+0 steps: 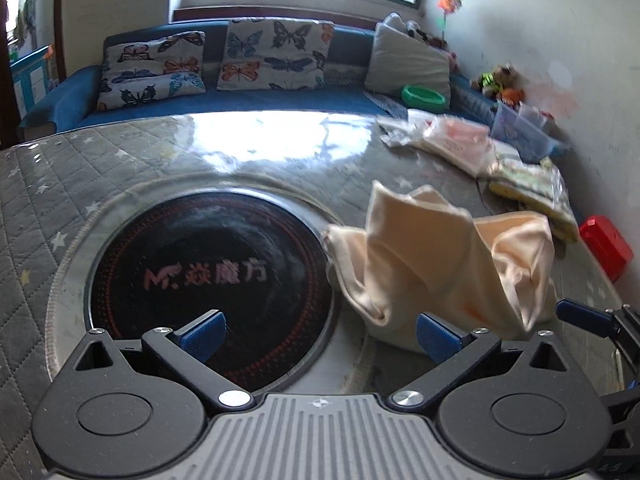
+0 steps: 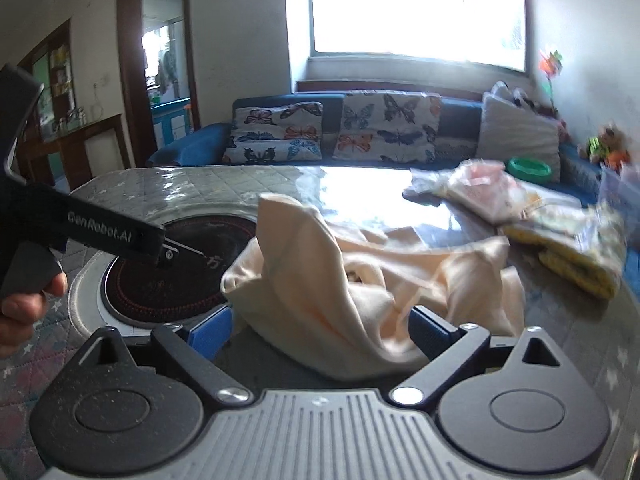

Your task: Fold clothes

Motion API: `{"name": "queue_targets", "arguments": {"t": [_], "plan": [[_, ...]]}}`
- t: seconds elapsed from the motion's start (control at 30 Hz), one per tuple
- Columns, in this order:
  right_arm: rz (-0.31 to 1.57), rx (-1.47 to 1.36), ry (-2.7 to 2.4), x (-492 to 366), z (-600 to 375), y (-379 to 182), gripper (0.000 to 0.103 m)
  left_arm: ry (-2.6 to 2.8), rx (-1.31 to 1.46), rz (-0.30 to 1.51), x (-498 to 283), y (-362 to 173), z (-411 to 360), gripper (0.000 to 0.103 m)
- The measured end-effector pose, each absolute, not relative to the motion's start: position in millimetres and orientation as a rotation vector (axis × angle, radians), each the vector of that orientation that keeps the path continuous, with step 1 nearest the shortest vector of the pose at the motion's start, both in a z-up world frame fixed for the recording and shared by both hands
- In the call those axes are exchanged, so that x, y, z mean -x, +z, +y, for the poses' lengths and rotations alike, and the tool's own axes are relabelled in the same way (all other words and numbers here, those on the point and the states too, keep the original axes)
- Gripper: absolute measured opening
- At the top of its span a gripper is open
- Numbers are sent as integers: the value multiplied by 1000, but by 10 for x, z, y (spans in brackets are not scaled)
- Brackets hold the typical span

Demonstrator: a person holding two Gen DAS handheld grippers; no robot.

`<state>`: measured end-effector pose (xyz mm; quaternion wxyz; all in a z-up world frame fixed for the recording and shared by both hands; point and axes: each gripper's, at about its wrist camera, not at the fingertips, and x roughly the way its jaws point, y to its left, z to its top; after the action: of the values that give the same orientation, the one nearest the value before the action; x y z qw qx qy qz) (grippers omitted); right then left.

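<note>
A crumpled cream garment [image 1: 436,264] lies bunched on the table, right of the black round hotplate [image 1: 208,276]. My left gripper [image 1: 320,336] is open and empty, jaws wide apart, over the hotplate's near edge with the garment by its right finger. In the right wrist view the garment [image 2: 360,280] lies heaped between and just beyond my right gripper [image 2: 320,332], which is open; the cloth drapes over the gap but is not clamped. The left gripper's body [image 2: 100,232] shows at the left, held by a hand.
The table [image 1: 120,160] has a grey quilted cover under clear plastic. Plastic-wrapped folded items [image 1: 452,140] and a yellow-patterned bundle [image 1: 532,196] lie at the far right, with a red box [image 1: 604,246] at the edge. A blue sofa with butterfly cushions [image 1: 272,56] stands behind.
</note>
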<state>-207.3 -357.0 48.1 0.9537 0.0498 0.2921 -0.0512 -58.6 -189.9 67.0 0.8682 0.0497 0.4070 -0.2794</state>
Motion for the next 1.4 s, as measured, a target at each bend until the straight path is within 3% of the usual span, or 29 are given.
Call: {"name": "queue_targets", "arguments": {"t": [0.5,1.4], "plan": [[686,-253,-307,2641,-3820,102,103,-659,-203,952,978,295,-2144,103],[765,-154,-371,2618,-3691,-25,103,-629,-342,967,1122,169,-2347,103]]}}
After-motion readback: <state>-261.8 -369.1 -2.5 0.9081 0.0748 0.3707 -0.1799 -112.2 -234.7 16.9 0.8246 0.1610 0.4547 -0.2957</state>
